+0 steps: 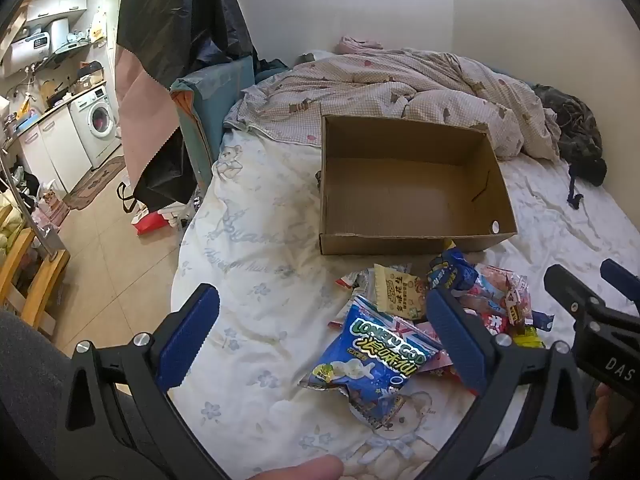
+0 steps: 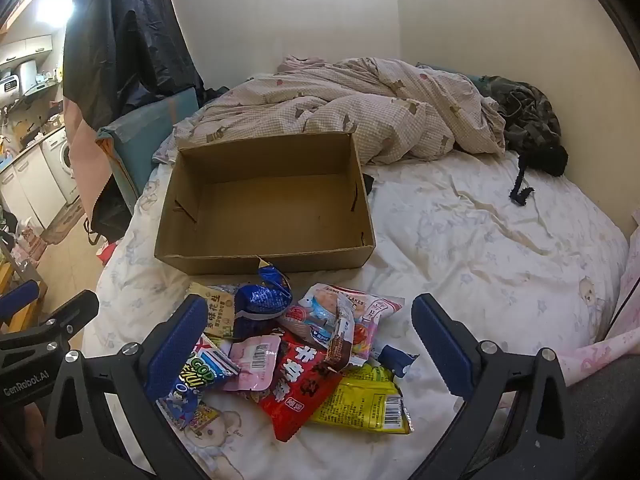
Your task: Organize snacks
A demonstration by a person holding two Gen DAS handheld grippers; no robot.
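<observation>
An empty cardboard box [image 1: 412,188] [image 2: 272,200] sits on the bed, its top open. In front of it lies a heap of snack packets: a blue Lonely God bag [image 1: 372,360] [image 2: 200,376], a dark blue foil packet [image 1: 452,272] [image 2: 262,300], a red packet [image 2: 296,384], a yellow packet [image 2: 364,400] and a pale peanut packet [image 1: 396,292] [image 2: 218,312]. My left gripper [image 1: 320,336] hovers open over the heap's left side with nothing between its fingers. My right gripper [image 2: 310,344] hangs open above the heap's middle, holding nothing.
A rumpled checked duvet [image 1: 400,92] [image 2: 340,108] lies behind the box, with dark camouflage clothing [image 2: 524,120] at the back right. The bed's left edge drops to a tiled floor [image 1: 112,240]; a washing machine [image 1: 96,120] stands beyond. White sheet [image 2: 480,240] lies right of the box.
</observation>
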